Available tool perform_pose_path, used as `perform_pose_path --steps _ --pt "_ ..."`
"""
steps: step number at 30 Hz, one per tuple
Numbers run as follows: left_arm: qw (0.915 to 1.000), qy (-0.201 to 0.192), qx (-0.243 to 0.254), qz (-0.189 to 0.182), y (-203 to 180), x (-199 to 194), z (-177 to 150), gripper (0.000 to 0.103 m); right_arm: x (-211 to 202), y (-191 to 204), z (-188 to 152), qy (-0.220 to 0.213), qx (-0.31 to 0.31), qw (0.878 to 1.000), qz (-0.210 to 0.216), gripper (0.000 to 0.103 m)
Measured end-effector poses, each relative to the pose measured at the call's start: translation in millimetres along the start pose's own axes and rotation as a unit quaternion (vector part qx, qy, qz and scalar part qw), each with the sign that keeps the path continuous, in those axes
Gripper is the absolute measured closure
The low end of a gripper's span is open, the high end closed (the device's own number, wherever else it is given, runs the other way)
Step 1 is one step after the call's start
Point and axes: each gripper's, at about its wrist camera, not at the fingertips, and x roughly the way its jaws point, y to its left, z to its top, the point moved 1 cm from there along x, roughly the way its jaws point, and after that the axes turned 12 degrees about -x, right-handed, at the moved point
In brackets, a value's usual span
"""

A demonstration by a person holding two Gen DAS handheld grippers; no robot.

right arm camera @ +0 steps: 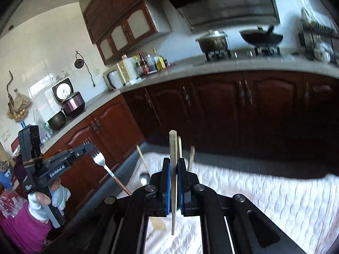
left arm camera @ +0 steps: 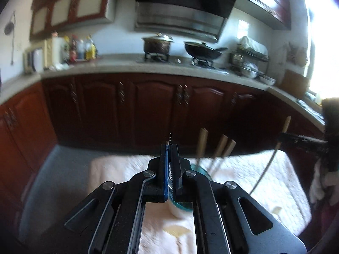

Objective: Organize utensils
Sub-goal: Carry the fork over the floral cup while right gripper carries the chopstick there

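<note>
The left tool (right arm camera: 90,148) is clamped on a fork (right arm camera: 99,158), tines up, its wooden handle slanting down toward the cup (left arm camera: 180,206). That white, teal-rimmed cup sits on the pale quilted cloth (left arm camera: 264,180) and holds several wooden-handled utensils (left arm camera: 220,147) standing upright. The right tool (right arm camera: 173,169) grips a single chopstick (right arm camera: 173,148) held upright, raised to the right of the cup.

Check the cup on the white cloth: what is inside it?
Three wooden-handled utensils stand in the cup, handles up. Their lower ends are covered by the left gripper and blurred, so what kind each is cannot be told.
</note>
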Motion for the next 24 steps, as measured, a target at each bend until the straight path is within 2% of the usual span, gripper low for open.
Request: perform_pose_path --steps 4,8,17,24 --pt "0.9995 -0.021 0.01 0.023 1.3 10.4 10.2 0.102 16.8 2.3 23.7 -0.01 -0.002 1.0 0.003 0.097" --pt "0.9982 -0.028 0.03 0.043 -2.1 29.2 12.4 0.102 44.4 4.9 33.6 -0.005 -0.007 1.0 -0.003 0.097" --pt "0.9961 -0.01 0.058 0.066 -7.3 67.4 -7.3 0.102 89.1 3.1 33.2 0.013 -0.029 0.999 -0.027 0.097" --pt "0.9952 0.009 0.069 0.069 -11.9 84.1 -25.4 0.102 109.7 3.0 5.5 0.043 -0.034 0.998 -0.028 0.097"
